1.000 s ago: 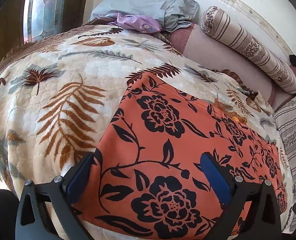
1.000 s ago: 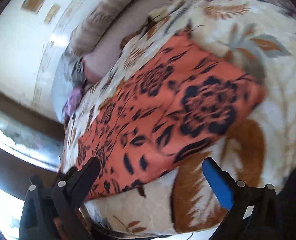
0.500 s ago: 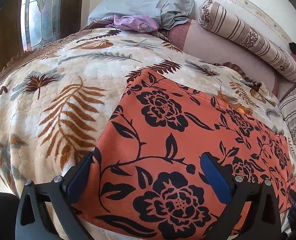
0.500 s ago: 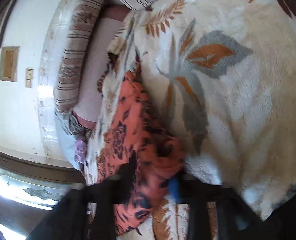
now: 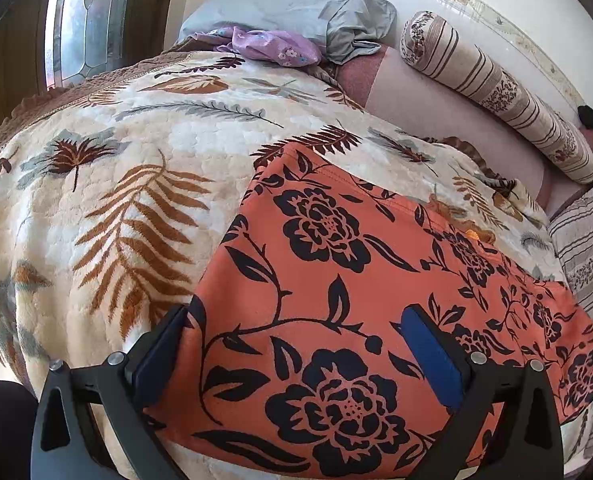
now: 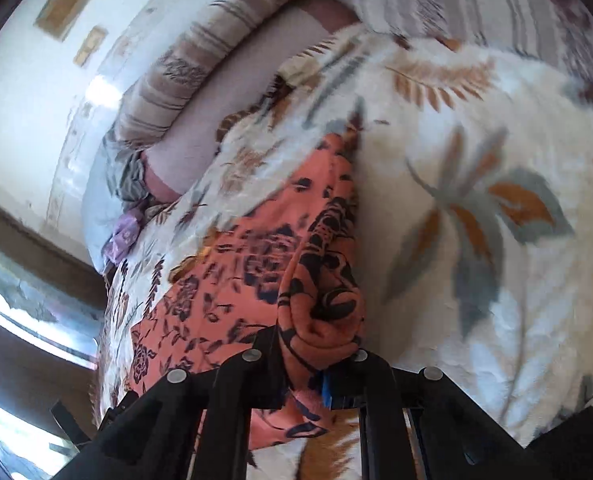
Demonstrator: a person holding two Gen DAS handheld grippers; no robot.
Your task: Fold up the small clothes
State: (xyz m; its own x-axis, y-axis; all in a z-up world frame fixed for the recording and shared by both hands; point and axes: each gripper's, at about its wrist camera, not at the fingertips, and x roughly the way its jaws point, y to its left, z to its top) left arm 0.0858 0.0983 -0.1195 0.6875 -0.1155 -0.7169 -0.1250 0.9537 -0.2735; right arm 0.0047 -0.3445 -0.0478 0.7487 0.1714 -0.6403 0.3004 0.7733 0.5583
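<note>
An orange garment with black flowers (image 5: 336,280) lies spread flat on a cream leaf-patterned blanket (image 5: 116,200). My left gripper (image 5: 296,356) is open, its blue-padded fingers (image 5: 432,356) straddling the garment's near edge just above it. In the right wrist view, my right gripper (image 6: 316,356) is shut on a bunched corner of the same garment (image 6: 324,280), lifting it off the blanket (image 6: 476,240); the cloth trails away to the left, still flat there.
A grey pillow (image 5: 288,8) and a purple cloth (image 5: 272,44) lie at the bed's head, beside a striped bolster (image 5: 496,92). A striped cushion (image 5: 588,248) sits at the right. A stained-glass window (image 5: 84,20) is at the left.
My right gripper came down onto the garment's corner, closed on it and has pulled it up into a bunch. The left gripper stayed open over the near edge.
</note>
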